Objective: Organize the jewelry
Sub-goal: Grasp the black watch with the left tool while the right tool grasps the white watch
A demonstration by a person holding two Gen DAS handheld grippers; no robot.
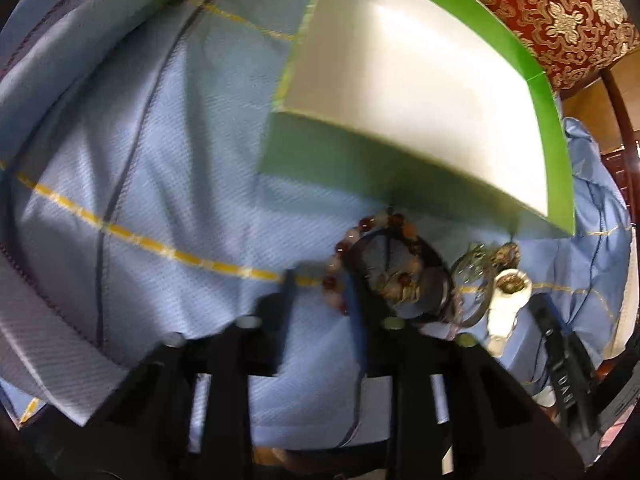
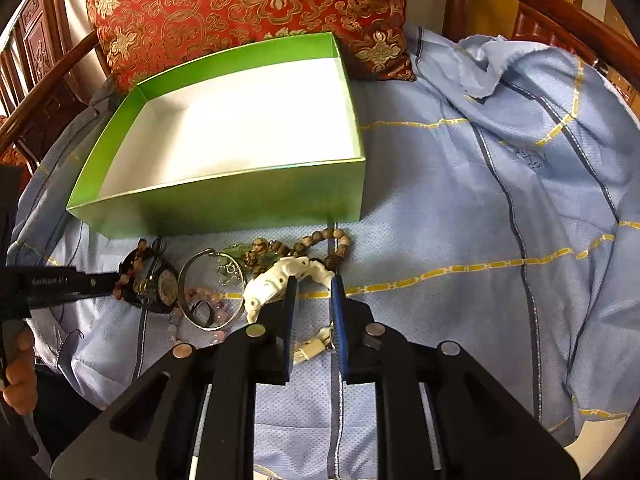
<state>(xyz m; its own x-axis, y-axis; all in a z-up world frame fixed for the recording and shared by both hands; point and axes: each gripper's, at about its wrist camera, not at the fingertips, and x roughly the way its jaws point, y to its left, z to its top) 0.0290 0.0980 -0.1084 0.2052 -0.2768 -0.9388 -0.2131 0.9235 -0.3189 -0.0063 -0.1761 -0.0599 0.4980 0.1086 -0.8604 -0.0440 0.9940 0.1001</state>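
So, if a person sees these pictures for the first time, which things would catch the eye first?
Probably the bright green box, open, with a bare white inside, standing on the blue cloth before a red and gold cushion. Next comes the tangle of jewelry just in front of it: a silver bangle, a white carved bracelet and brown beads.

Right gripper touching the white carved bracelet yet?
Cannot tell. In the right wrist view the right gripper has its open fingers either side of the white carved bracelet; the left fingertip overlaps it, but no contact or gap shows plainly.
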